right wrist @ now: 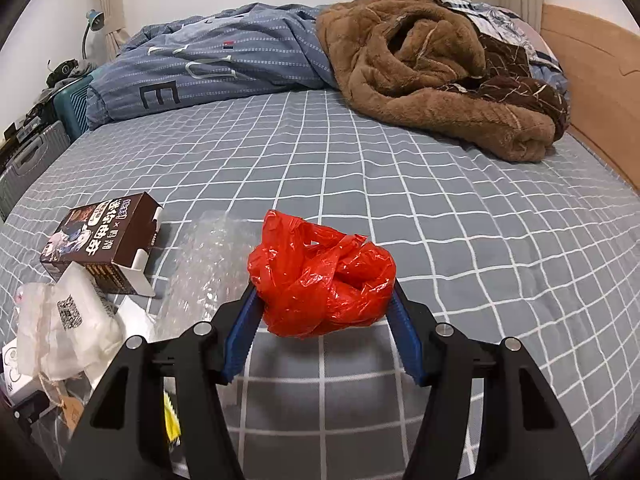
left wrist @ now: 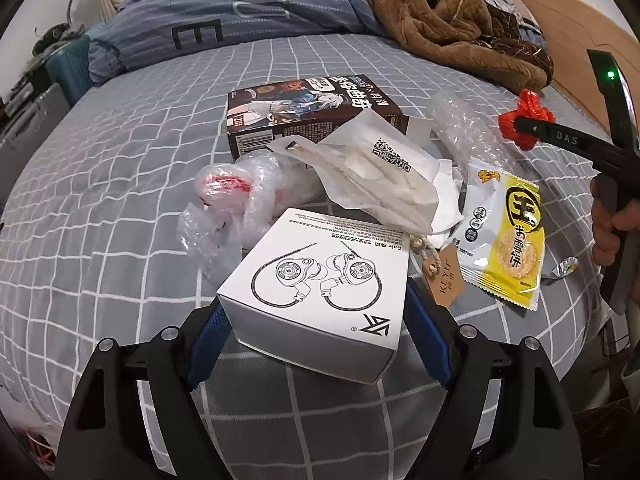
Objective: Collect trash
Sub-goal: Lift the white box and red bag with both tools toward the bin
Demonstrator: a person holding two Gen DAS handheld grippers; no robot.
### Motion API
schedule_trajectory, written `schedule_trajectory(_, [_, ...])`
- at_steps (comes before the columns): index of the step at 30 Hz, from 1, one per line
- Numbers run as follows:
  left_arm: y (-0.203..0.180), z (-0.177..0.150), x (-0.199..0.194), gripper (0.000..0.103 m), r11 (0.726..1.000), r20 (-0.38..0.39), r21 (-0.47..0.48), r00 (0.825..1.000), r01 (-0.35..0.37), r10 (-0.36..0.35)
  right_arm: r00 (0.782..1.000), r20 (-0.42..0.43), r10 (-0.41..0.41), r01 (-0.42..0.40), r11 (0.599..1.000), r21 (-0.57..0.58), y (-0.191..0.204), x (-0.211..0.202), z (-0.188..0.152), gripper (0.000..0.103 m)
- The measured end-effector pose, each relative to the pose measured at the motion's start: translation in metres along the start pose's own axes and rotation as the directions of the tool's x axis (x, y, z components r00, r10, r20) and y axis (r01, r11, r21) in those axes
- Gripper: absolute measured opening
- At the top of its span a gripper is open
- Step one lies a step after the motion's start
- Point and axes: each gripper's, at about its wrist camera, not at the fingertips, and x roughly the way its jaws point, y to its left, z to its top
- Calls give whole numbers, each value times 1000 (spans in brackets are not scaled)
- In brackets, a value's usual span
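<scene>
2 grippers closed, left (left wrist: 316,312) clamping white box (left wrist: 320,280), right (right wrist: 320,324) clamping red bag (right wrist: 320,276)

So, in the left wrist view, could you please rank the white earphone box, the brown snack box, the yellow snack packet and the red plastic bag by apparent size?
1. White earphone box, though it is nearest the camera.
2. Brown snack box.
3. Yellow snack packet, close to the brown box; unsure.
4. Red plastic bag, partly hidden by the right gripper.

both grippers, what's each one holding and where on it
Left gripper clamps the white earphone box by its two sides; right gripper squeezes the crumpled red plastic bag across its middle.
</scene>
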Motion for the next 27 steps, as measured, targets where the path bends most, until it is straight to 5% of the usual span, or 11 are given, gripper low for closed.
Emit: schedule_trajectory(27, [-5, -25, -48, 79, 996, 72, -81, 997, -23, 29, 1000, 30, -5, 4, 1000, 8, 7, -89, -43, 58])
